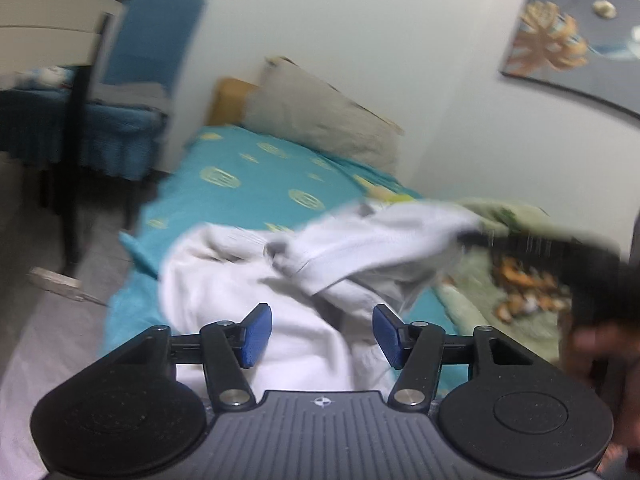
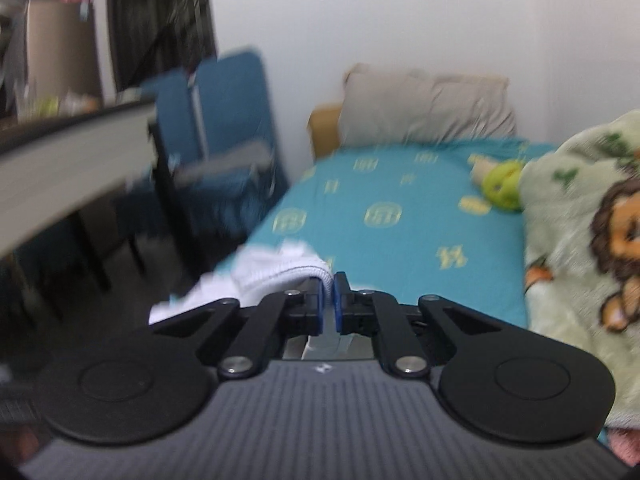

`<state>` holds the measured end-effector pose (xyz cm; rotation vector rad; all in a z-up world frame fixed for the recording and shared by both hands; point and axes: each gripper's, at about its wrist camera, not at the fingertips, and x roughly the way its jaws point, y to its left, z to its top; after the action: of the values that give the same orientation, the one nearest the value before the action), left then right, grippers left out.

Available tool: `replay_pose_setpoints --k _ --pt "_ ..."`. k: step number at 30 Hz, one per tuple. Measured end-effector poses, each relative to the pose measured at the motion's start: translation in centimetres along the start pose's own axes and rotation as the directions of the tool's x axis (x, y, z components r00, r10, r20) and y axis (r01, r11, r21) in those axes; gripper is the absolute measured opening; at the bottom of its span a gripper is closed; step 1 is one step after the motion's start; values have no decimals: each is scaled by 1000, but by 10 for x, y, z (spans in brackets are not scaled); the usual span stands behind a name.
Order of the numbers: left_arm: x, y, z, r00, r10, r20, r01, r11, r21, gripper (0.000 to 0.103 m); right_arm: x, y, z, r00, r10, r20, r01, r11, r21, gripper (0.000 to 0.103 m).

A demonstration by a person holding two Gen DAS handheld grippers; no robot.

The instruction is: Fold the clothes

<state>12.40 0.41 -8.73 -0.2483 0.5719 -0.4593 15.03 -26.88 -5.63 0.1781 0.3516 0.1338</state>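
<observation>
My left gripper (image 1: 322, 334) hangs with its blue pads spread wide, nothing between them, just over the near part of the white garment (image 1: 248, 280). That garment lies rumpled on the near end of the teal bedsheet (image 1: 248, 168), one part drawn up and off to the right. My right gripper (image 2: 328, 300) has its pads pressed together on a ribbed edge of the white cloth, which trails away to its left. A beige pillow (image 2: 424, 108) leans at the far end, and a green lion-print blanket (image 2: 580, 240) lies on the right.
</observation>
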Motion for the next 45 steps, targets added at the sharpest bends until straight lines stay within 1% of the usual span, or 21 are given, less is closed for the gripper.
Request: replay_pose_setpoints --k 5,8,11,14,16,19,21,23,25,27,28,29,30,32,33,34,36,38,40,43,45 --pt "13 -14 -12 999 -10 -42 13 997 77 60 -23 -28 22 990 -40 133 28 996 86 7" --pt "9 -29 -17 999 -49 -22 52 987 150 60 -36 -40 33 981 -28 193 6 993 114 7" --pt "-1 -47 -22 994 -113 12 107 967 230 60 -45 -48 41 975 16 220 -47 990 135 7" --pt "-10 -69 -30 983 -181 43 159 935 316 64 -50 -57 44 974 52 221 -86 985 149 7" --pt "-3 -90 -39 985 -169 36 141 906 399 65 -53 -63 43 973 69 221 -109 978 176 7" --pt "25 -120 -61 999 -53 6 42 844 535 65 -54 -73 44 971 82 226 -133 967 219 7" --pt "46 -128 -78 1000 0 -17 10 796 605 65 -54 -79 43 969 86 230 -142 960 243 7" --pt "65 -135 -95 998 63 -22 -31 727 686 65 -54 -86 43 969 86 230 -149 951 270 7" --pt "81 -139 -113 990 142 -2 -90 637 765 65 -53 -93 41 969 87 231 -155 942 297 7" --pt "95 -139 -126 972 229 46 -166 540 825 61 -51 -99 41 971 79 224 -149 938 314 7" --pt "99 -136 -127 963 260 71 -201 515 833 58 -50 -102 40 973 71 217 -140 937 319 7" --pt "98 -132 -123 958 275 87 -223 517 826 48 -47 -104 39 976 63 208 -130 937 326 7" --pt "95 -127 -115 955 282 97 -241 541 806 32 -45 -107 38 979 55 198 -120 935 334 7" --pt "86 -116 -98 948 296 117 -278 590 758 15 -40 -111 36 985 40 168 -98 933 347 7" --pt "78 -109 -87 944 304 132 -301 620 725 12 -38 -112 35 988 34 150 -85 933 350 7" --pt "68 -102 -74 939 309 154 -326 650 687 11 -36 -113 34 991 28 132 -73 933 353 7" --pt "38 -88 -43 944 273 188 -330 735 592 8 -32 -114 31 995 26 91 -57 932 358 7" --pt "8 -70 -11 953 214 213 -293 825 484 5 -27 -115 27 998 30 54 -47 931 361 8" --pt "-21 -52 18 959 153 238 -236 897 374 4 -23 -114 25 999 46 23 -51 933 356 8" --pt "-58 -28 48 954 68 293 -144 959 245 4 -12 -107 19 996 77 -38 -60 939 339 9" --pt "-68 -16 61 948 25 318 -85 981 174 4 -3 -98 13 991 91 -94 -57 948 314 10"
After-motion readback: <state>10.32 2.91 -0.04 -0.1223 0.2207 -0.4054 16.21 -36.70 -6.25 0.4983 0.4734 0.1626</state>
